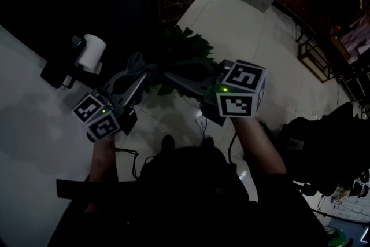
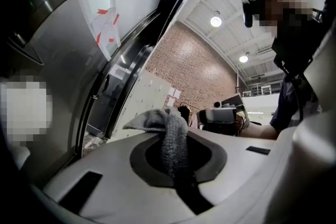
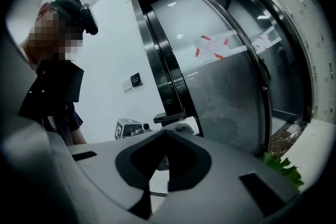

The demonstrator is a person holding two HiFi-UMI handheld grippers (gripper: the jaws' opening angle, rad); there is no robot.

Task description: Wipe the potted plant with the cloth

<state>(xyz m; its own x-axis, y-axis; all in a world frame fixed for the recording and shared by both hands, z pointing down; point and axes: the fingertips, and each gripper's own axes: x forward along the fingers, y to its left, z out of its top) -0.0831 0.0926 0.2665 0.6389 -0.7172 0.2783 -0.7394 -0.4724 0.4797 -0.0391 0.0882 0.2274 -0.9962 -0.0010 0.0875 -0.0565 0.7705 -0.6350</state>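
Inspection of both tools and the work item, read remotely.

1. Left gripper [image 1: 136, 75]: its jaws are clamped on the cloth [image 2: 170, 139]. In its own view the grey fabric rises out of the jaw line, and its free end flops over toward 10 o'clock.

2. Right gripper [image 1: 173, 74]: its jaws stand a narrow gap apart with nothing between them. I see light through the slit in its own view.

3. Potted plant [image 1: 186, 46]: in the head view the dark foliage sits on the pale floor beyond both tools. It lies at about 1 o'clock from the cloth tip and about 12 o'clock from the right gripper's tips. I cannot make out the pot itself in the gloom. The right gripper view catches a few leaves [image 3: 283, 168] at 4 o'clock of its frame, so neither tool points straight at the plant.

4. Controlling relation: the cloth is near the leaves but apart from them, with no contact visible. The two tools point inward at each other below the foliage. My judgement is that wiping has not begun, and that the left gripper must carry the cloth's free end up toward 1 o'clock onto a leaf
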